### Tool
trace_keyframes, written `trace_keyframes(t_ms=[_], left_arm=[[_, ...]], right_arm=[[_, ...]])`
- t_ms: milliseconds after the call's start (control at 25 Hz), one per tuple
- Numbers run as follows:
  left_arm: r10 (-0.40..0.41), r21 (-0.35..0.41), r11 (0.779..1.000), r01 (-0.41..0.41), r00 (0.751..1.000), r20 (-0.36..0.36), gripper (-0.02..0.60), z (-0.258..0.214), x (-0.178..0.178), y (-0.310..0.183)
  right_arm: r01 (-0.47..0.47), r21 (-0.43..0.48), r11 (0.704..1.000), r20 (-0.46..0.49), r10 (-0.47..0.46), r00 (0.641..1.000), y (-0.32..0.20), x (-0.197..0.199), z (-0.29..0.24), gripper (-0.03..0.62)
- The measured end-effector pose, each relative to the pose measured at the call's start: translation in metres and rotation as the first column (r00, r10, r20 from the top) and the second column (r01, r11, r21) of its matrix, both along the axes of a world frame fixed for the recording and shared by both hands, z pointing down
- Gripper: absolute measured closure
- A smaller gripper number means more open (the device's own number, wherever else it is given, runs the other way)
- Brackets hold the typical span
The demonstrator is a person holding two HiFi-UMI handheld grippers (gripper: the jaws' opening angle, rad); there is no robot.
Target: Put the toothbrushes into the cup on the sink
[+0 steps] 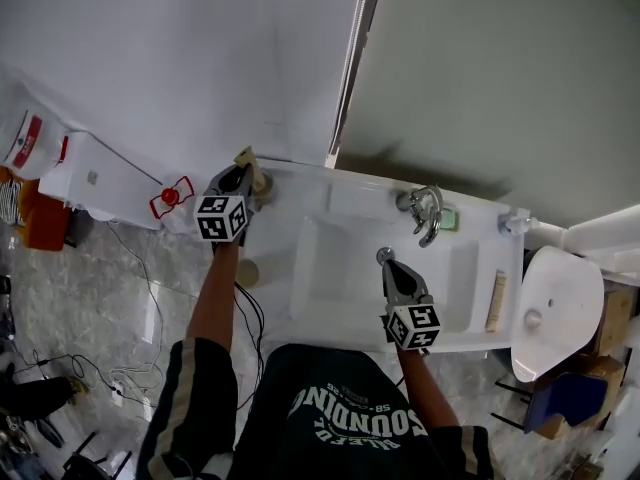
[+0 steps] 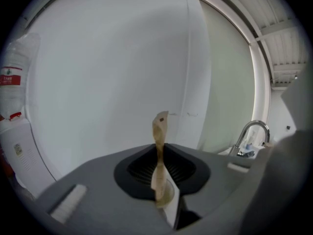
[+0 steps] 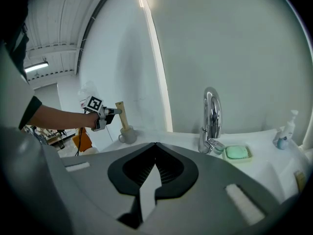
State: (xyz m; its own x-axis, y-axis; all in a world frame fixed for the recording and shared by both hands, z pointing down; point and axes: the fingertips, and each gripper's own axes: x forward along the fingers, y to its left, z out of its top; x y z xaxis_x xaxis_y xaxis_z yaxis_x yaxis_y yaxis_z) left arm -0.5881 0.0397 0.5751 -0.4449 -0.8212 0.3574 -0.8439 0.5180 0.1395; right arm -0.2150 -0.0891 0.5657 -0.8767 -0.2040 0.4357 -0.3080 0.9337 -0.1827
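Now left gripper (image 1: 240,176), jaws pinching a toothbrush (image 2: 157,146), hangs by the cup (image 3: 127,136) at ten o'clock; tilted, it may miss. Right gripper (image 1: 389,265): jaws closed, empty.

Dark T-shirt (image 1: 340,413) with white block lettering across the chest; short sleeves (image 1: 185,393) in the same dark cloth, striped lengthwise in thin pale lines. Bare forearms below. Left gripper (image 1: 243,173) and right gripper (image 1: 389,266) in matt grey, narrowing toward the tips, each with a white cube (image 1: 222,218) of black square markers at the hand end. Along the jaws, broad grey shells, a black ribbed hollow at the centre, pale rectangular patches to either side.
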Motion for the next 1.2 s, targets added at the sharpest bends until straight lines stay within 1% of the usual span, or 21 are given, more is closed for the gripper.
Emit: trace_keyframes(t_ms=[240, 400, 480, 680, 840, 1000, 1200], left_arm=[[0.023, -0.069, 0.997, -0.026, 0.998, -0.056, 0.488, 0.033, 0.014, -0.006], [0.057, -0.13, 0.989, -0.074, 0.99, -0.126, 0.487, 0.057, 0.026, -0.008], [0.062, -0.141, 0.987, -0.081, 0.99, -0.129, 0.486, 0.061, 0.03, -0.006], [0.052, -0.14, 0.987, -0.074, 0.987, -0.152, 0.458, 0.062, 0.037, 0.002], [0.029, -0.15, 0.987, -0.05, 0.99, -0.141, 0.433, 0.058, 0.041, 0.016], [0.001, -0.142, 0.99, -0.02, 0.991, -0.132, 0.431, 0.051, 0.048, 0.031], [0.018, -0.109, 0.994, -0.031, 0.993, -0.12, 0.431, 0.035, 0.069, 0.039]], right_arm=[[-0.029, -0.005, 1.0, -0.007, 0.028, 1.0, -0.005, 0.012, 0.004, 0.591], [-0.032, -0.008, 0.999, -0.007, 0.032, 0.999, -0.006, 0.017, 0.005, 0.592], [-0.031, -0.009, 0.999, -0.005, 0.031, 1.0, -0.007, 0.019, 0.005, 0.592], [-0.023, -0.01, 1.0, 0.004, 0.023, 1.0, -0.009, 0.021, 0.004, 0.591], [-0.001, -0.012, 1.0, 0.015, 0.002, 1.0, -0.006, 0.019, 0.002, 0.592], [0.024, -0.017, 1.0, 0.027, -0.023, 0.999, -0.002, 0.016, 0.002, 0.591], [0.057, -0.012, 0.998, 0.045, -0.057, 0.997, 0.001, 0.015, -0.003, 0.591]])
